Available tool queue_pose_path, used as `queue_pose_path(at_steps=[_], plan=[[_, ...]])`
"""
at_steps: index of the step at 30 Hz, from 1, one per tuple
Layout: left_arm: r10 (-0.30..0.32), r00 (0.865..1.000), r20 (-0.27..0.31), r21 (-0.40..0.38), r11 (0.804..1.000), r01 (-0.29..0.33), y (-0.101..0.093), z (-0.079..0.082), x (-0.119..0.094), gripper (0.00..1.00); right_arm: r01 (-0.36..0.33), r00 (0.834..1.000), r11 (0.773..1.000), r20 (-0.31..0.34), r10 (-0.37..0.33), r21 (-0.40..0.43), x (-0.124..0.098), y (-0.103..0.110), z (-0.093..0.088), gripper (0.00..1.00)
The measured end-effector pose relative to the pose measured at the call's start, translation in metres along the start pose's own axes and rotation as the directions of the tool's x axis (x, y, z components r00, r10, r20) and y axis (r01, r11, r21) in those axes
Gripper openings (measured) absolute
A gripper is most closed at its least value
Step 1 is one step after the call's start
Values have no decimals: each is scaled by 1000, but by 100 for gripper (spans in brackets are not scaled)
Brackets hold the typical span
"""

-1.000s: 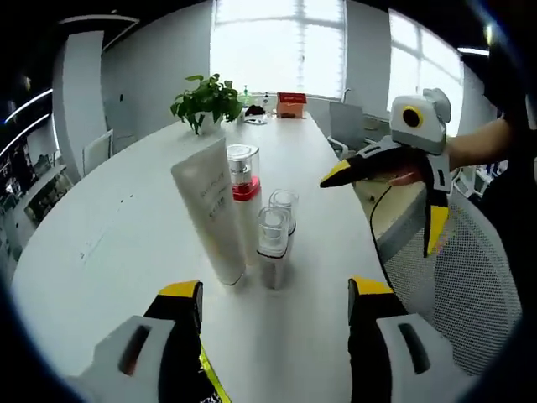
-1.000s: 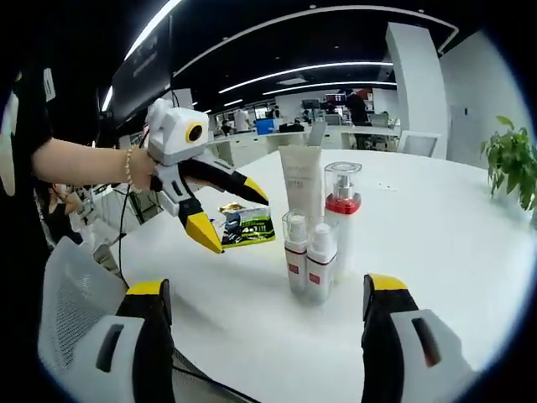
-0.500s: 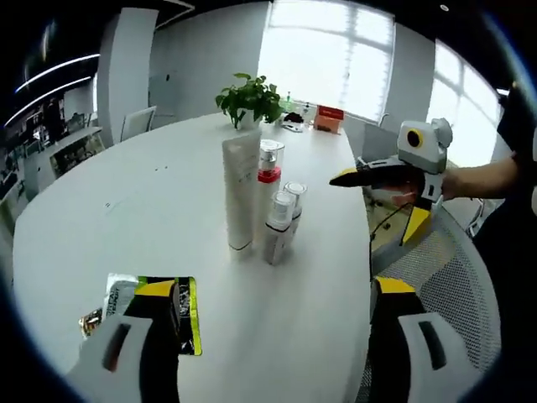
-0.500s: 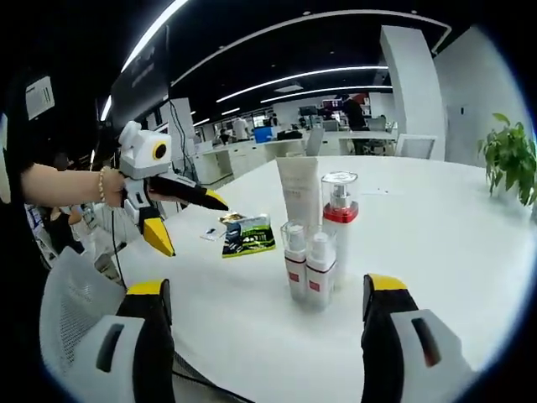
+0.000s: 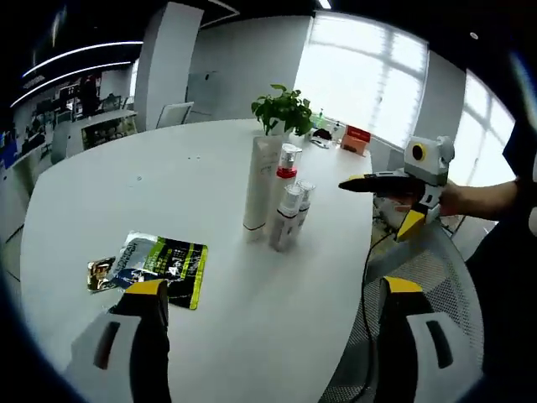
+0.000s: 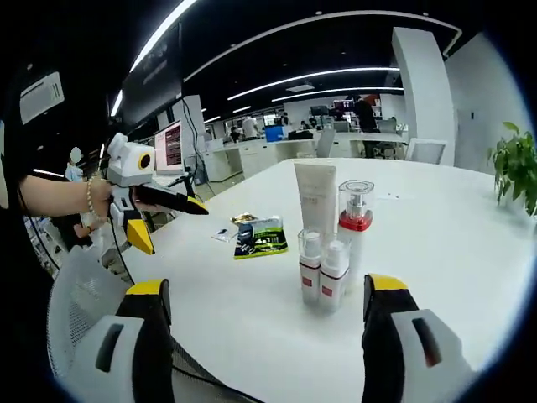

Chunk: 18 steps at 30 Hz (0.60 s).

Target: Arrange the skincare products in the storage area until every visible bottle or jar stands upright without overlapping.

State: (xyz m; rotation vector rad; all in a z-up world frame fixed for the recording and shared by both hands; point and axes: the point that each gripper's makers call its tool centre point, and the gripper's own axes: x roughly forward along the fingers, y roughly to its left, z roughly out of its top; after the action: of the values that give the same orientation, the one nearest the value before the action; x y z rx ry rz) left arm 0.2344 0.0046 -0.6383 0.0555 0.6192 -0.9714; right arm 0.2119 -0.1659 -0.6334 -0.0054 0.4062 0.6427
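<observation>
Four skincare products stand upright in a tight cluster on the white table (image 5: 101,193): a tall white tube (image 5: 257,183), a clear pump bottle with a red band (image 5: 284,180), and two small white spray bottles (image 5: 288,220). The right gripper view has the tube (image 6: 316,201), the red-banded bottle (image 6: 354,220) and the small bottles (image 6: 325,270). My left gripper (image 5: 268,315) is open and empty, well back from the cluster. My right gripper (image 6: 267,311) is open too, held off the table edge. The other gripper (image 6: 155,208) shows at the left, held by a hand.
Flat green and black sachets (image 5: 164,260) lie on the table left of the bottles, also the sachets (image 6: 260,238). A potted plant (image 5: 285,109) and small items stand at the far end. A mesh chair (image 5: 419,269) is beside the table edge.
Both grippers have drawn back from the bottle cluster, which looks smaller now. The sachets have come into the left gripper view. The bottles have not moved.
</observation>
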Motion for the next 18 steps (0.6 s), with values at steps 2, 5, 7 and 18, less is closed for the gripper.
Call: queue_pose_path(at_steps=[2, 5, 7, 18], plan=[[16, 1000, 8, -20, 1000, -16, 4, -4, -6, 99, 2, 1000, 1000, -3, -2, 1, -2, 1, 1, 94], [52, 999, 12, -40, 998, -51, 5, -10, -17, 99, 5, 1000, 1000, -1, -5, 4, -3, 2, 1, 94], [69, 997, 26, -60, 996, -67, 2, -13, -23, 99, 5, 1000, 1000, 1, -5, 10, -5, 5, 1, 94], [154, 986, 70, -160, 977, -142, 6, -25, -50, 99, 4, 1000, 1000, -13, -4, 10, -3, 12, -4, 95]])
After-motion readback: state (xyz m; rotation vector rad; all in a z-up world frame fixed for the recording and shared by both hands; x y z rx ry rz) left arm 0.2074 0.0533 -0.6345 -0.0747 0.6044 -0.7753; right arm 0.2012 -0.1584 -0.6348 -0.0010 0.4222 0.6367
